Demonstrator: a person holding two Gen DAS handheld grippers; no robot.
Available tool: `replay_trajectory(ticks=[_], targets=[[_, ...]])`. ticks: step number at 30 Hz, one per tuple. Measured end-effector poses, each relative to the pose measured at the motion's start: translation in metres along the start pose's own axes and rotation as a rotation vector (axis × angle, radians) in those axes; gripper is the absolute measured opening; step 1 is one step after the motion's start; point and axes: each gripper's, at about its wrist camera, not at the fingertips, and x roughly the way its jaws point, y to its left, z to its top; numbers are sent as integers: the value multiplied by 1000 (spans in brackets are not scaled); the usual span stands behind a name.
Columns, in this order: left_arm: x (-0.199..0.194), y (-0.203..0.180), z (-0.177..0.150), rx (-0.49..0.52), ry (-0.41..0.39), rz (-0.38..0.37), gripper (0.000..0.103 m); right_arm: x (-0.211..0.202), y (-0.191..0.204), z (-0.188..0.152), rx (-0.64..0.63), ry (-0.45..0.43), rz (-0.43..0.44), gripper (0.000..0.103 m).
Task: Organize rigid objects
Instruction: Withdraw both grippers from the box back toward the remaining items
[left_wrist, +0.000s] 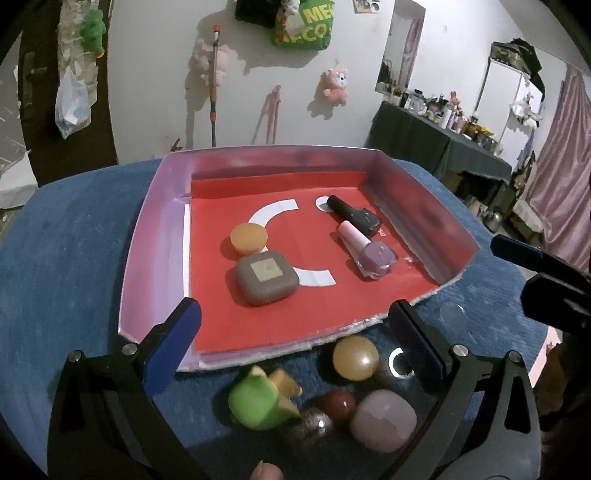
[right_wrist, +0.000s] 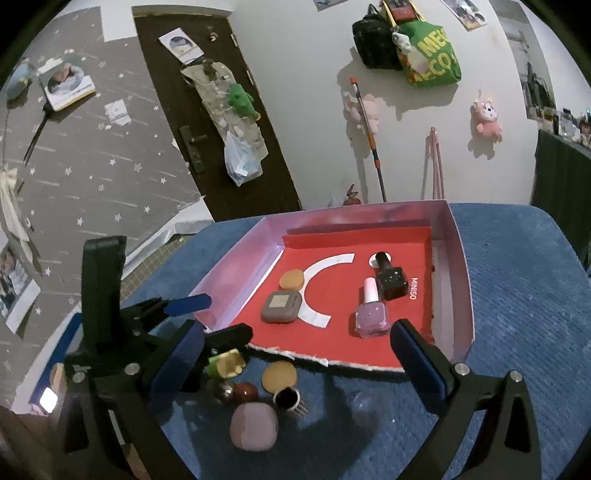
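A pink-walled box (left_wrist: 147, 236) with a red floor holds an orange round case (left_wrist: 248, 238), a grey square compact (left_wrist: 266, 282), a black nail polish bottle (left_wrist: 354, 215) and a pink one (left_wrist: 367, 251). It also shows in the right wrist view (right_wrist: 236, 269). In front of the box lie a green toy (left_wrist: 258, 400), a yellow ball (left_wrist: 355, 357), a dark red ball (left_wrist: 338, 404), a silvery ball (left_wrist: 314, 424), a metal ring (left_wrist: 399, 363) and a mauve pebble case (left_wrist: 384, 419). My left gripper (left_wrist: 295, 332) is open and empty above this pile. My right gripper (right_wrist: 295, 350) is open and empty.
The box and loose objects sit on a blue fabric surface (left_wrist: 66, 258). Beyond it are a white wall with hung plush toys (left_wrist: 334, 86), a brown door (right_wrist: 207, 122) and a cluttered dark table (left_wrist: 436, 129). The left gripper shows at the left of the right wrist view (right_wrist: 184, 310).
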Motion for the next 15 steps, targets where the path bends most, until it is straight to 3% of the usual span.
replay_trajectory(ticks=[15], targets=[[-21,-6,-42,-14,-1,27,103,-12,17,-43,-72,-25,-106,103]])
